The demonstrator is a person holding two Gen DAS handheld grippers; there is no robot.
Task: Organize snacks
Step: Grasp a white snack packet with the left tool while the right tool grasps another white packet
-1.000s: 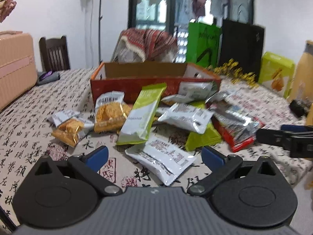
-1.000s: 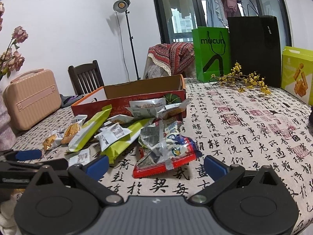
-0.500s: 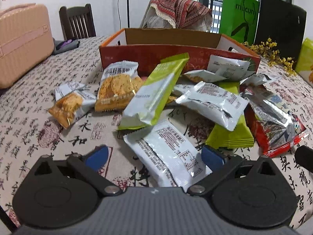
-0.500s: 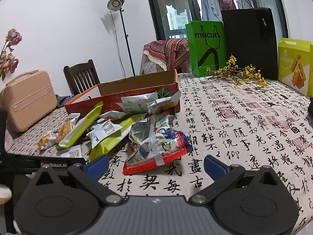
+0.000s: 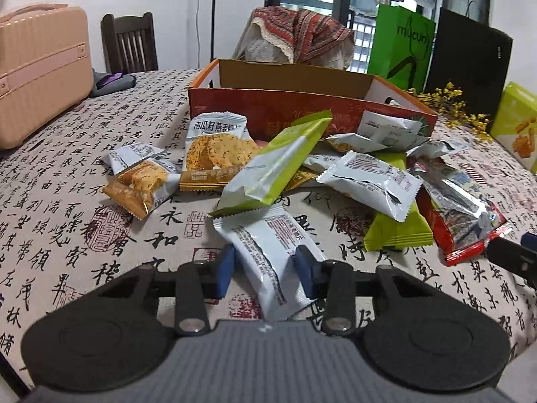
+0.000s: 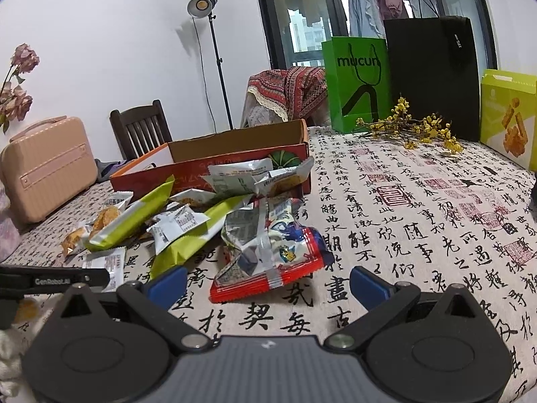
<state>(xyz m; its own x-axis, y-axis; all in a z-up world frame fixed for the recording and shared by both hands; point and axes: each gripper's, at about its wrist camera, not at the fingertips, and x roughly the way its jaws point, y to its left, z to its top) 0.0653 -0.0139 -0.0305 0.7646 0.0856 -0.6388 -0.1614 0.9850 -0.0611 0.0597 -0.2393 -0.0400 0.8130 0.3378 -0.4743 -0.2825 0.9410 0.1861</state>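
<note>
A heap of snack packets lies on the calligraphy tablecloth in front of an open orange cardboard box (image 5: 302, 104). My left gripper (image 5: 264, 270) is shut on the near end of a white snack packet (image 5: 268, 235), one blue pad against each side. Beyond it lie a long green packet (image 5: 272, 168) and orange cracker packets (image 5: 214, 151). My right gripper (image 6: 268, 282) stands open just short of a crumpled red packet (image 6: 268, 255), with nothing between its fingers. The box (image 6: 235, 144) also shows in the right wrist view, behind the heap.
A pink case (image 5: 40, 67) and a dark chair (image 5: 129, 47) stand at the left. A green bag (image 6: 357, 84), a black bag (image 6: 433, 74), yellow flowers (image 6: 412, 127) and a yellow-green carton (image 6: 506, 117) stand at the back right. A lamp stand (image 6: 214, 67) rises behind.
My left gripper moved forward onto the white packet and its jaws went from wide open to closed on it. The right gripper barely shifted.
</note>
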